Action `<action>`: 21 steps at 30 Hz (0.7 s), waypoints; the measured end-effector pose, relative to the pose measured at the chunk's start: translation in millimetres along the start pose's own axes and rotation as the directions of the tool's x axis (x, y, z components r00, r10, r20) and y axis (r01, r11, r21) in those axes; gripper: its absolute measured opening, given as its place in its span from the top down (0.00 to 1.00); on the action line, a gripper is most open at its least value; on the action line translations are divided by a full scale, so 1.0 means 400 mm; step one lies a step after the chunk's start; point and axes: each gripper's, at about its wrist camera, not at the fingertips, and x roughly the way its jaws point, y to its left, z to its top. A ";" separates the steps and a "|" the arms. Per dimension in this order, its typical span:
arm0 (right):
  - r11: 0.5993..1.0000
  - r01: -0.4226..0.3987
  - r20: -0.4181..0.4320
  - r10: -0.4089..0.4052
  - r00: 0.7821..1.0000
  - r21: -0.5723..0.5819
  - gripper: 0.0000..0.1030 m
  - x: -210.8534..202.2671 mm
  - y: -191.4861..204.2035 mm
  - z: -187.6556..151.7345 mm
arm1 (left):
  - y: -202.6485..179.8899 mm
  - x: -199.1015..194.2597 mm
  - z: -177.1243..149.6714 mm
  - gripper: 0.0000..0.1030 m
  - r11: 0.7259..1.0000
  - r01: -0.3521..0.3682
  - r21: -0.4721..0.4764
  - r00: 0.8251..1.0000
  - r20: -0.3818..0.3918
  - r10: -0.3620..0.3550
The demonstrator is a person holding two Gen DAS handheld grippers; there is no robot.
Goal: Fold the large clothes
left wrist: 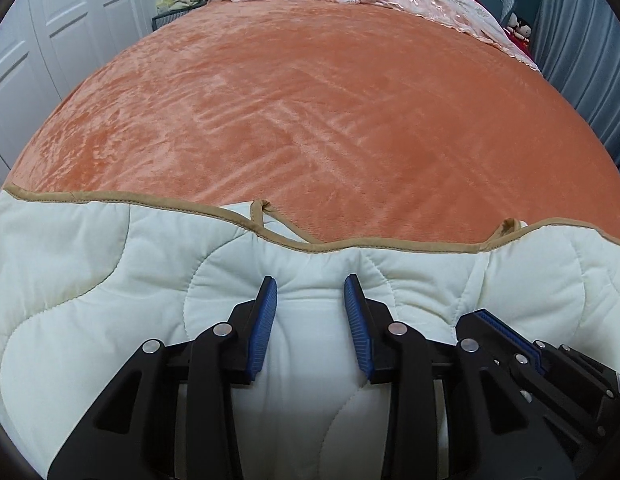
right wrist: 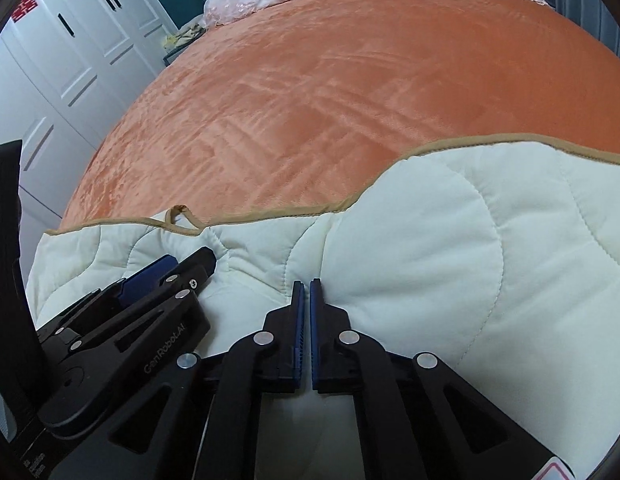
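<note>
Both claws sit low on the cream quilt (left wrist: 90, 300) at the near edge of the bed (left wrist: 310, 100). Left claw (left wrist: 310, 284) gapes wide, holding nothing, pads resting on fabric. Right claw (right wrist: 308, 284) is pinched almost closed, seemingly nipping a crease of quilt, probably to anchor it while the left takes its grip close beside it.
</note>
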 end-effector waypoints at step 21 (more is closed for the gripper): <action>0.998 0.063 0.161 -0.067 0.985 0.027 1.00 -0.015 -0.002 0.001 | 0.000 0.018 -0.002 0.66 1.000 0.007 -0.023 0.998 0.068 -0.006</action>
